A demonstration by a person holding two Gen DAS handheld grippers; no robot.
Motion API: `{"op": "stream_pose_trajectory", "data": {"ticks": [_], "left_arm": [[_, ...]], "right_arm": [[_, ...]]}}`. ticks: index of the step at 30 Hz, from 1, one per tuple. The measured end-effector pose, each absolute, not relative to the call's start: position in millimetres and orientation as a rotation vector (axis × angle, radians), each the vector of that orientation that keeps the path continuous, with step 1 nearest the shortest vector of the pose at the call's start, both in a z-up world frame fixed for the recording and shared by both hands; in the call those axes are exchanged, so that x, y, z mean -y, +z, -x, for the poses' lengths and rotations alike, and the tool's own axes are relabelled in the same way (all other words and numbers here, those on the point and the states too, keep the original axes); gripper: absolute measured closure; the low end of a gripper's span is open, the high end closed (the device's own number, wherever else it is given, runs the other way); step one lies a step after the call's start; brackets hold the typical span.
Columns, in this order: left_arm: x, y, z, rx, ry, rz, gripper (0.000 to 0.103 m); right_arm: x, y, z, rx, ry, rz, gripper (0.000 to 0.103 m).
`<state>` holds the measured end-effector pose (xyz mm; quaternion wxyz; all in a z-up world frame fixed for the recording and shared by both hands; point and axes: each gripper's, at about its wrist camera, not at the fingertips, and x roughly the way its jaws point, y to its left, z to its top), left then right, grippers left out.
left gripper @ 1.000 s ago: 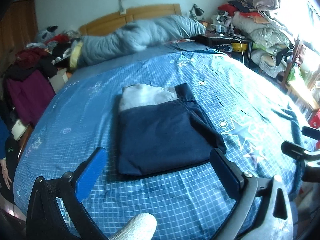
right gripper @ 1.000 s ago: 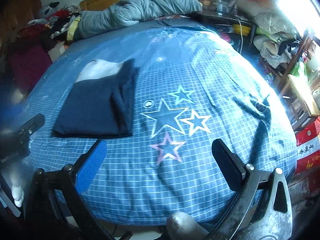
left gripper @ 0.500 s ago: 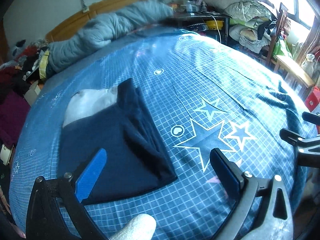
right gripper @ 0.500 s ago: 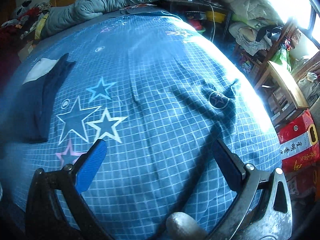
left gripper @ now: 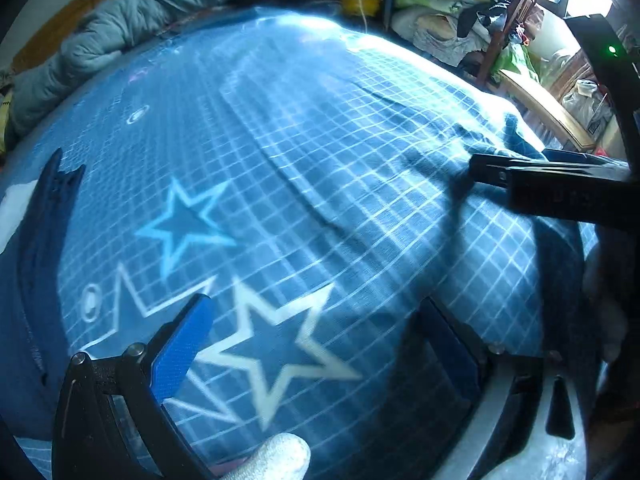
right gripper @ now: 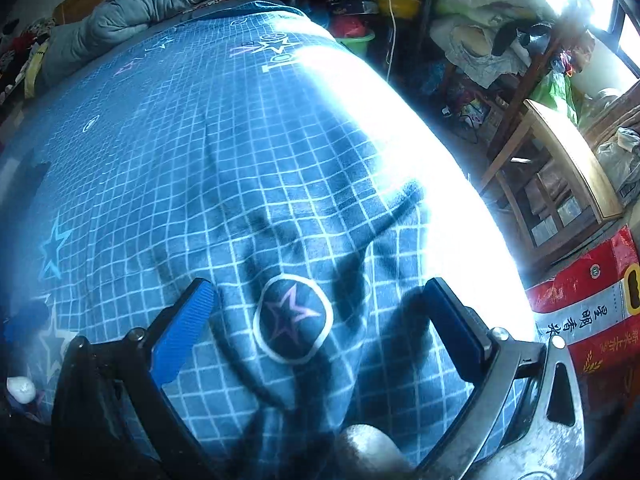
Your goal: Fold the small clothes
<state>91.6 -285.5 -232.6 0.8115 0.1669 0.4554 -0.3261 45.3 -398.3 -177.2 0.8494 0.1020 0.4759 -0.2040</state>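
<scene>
The folded navy garment [left gripper: 28, 280], with a pale grey band at its far end, lies flat on the blue checked bed sheet [left gripper: 320, 140] at the far left edge of the left wrist view. My left gripper [left gripper: 316, 340] is open and holds nothing, low over white star prints to the right of the garment. My right gripper [right gripper: 318, 320] is also open, with nothing in it, over a round dark patch with a pink star [right gripper: 294, 318] near the bed's right side. The right gripper's black frame [left gripper: 560, 192] juts in from the right of the left wrist view.
A grey duvet [right gripper: 132, 4] is bunched at the head of the bed. Beyond the right bed edge stand a wooden shelf [right gripper: 560, 168], a red printed box [right gripper: 592, 312], heaped clothes [left gripper: 440, 8] and a dark bedside table with a yellow bowl [right gripper: 400, 4].
Both grippers have swung right, away from the folded garment. It slid from the middle of the left wrist view to its left edge. Both stayed open.
</scene>
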Motion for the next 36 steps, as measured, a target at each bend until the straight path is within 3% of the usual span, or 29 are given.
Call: {"op": "stream_pose_trajectory", "data": {"ticks": [11,36], "left_arm": [[352.5,-239.3,-105.2,-0.951,-0.590,-0.281,0.000],[341.3,-240.4,-101.0,-0.941,-0.592,-0.242,0.000]], "right_arm": [[374.1,-183.7,-51.1,-0.959,-0.380,-0.111,0.000],[368.3,-182.3,-44.6,-0.950,-0.383,-0.121,0.000]]}}
